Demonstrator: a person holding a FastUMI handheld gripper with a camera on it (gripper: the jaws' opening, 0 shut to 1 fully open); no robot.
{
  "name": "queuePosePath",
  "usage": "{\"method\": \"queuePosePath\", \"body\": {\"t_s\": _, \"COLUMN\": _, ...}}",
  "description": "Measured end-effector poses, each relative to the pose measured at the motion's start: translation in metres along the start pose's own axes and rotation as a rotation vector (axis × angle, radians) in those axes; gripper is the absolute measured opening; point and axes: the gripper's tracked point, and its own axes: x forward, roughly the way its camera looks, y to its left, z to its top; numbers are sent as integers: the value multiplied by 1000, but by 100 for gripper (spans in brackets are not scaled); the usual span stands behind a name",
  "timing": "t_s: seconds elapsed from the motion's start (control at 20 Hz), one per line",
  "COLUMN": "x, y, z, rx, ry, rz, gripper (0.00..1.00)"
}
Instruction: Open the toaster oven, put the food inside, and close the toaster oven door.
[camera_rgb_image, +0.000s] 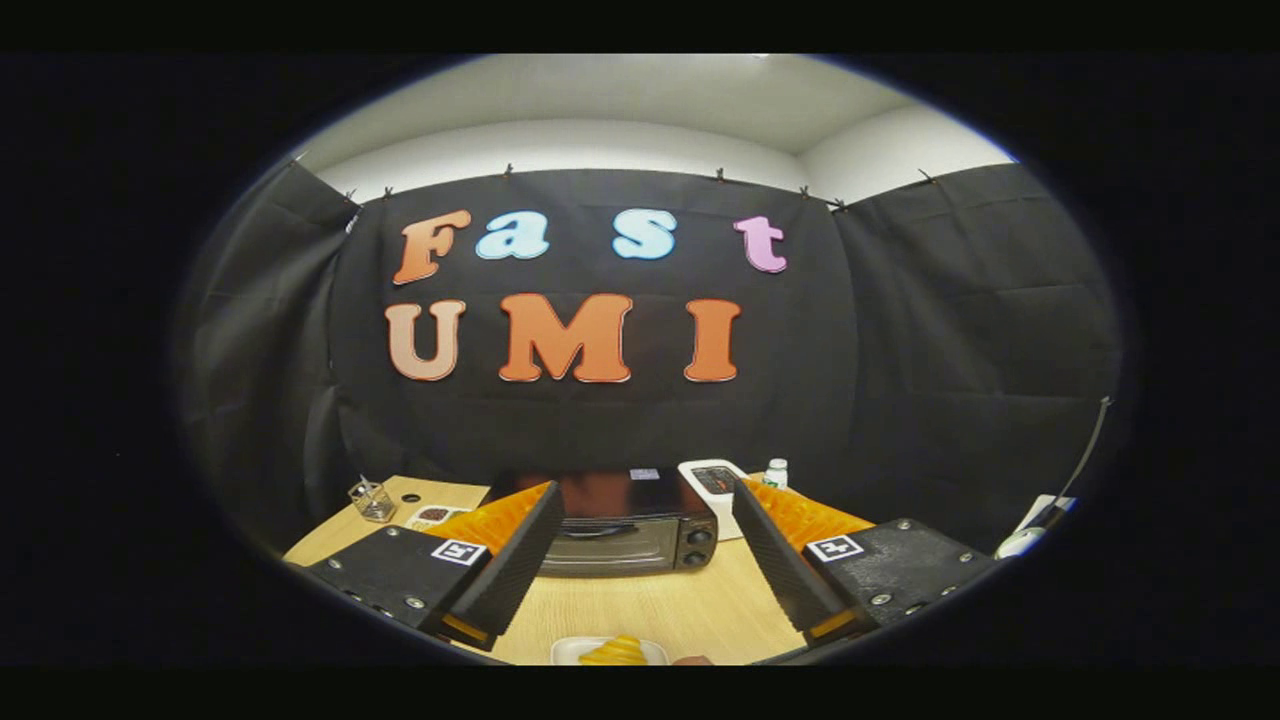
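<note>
Table (640, 610) edge cuts food (612, 652); claw (640, 520) spread.

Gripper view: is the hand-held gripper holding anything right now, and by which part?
Nothing is held. The hand-held gripper is open, its fingers spread with only bare table between them; the toaster oven sits beyond them, door closed, and the food lies on its plate below them.

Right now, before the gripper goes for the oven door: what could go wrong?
1. The toaster oven door is closed and the gripper is open, well short of it; the slim handle may be easy to miss.
2. The food on its plate lies low between the fingers; dropping could hit it.
3. A white appliance crowds the oven's right.
</note>
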Motion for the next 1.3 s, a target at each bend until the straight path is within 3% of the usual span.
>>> {"method": "queuePosePath", "body": {"t_s": 0.95, "x": 13, "y": 1, "z": -15, "rx": -4, "ry": -1, "rz": 11, "gripper": 100}}
{"method": "queuePosePath", "body": {"t_s": 1.3, "x": 64, "y": 27, "z": -62, "rx": -48, "ry": 60, "rz": 72, "gripper": 100}}
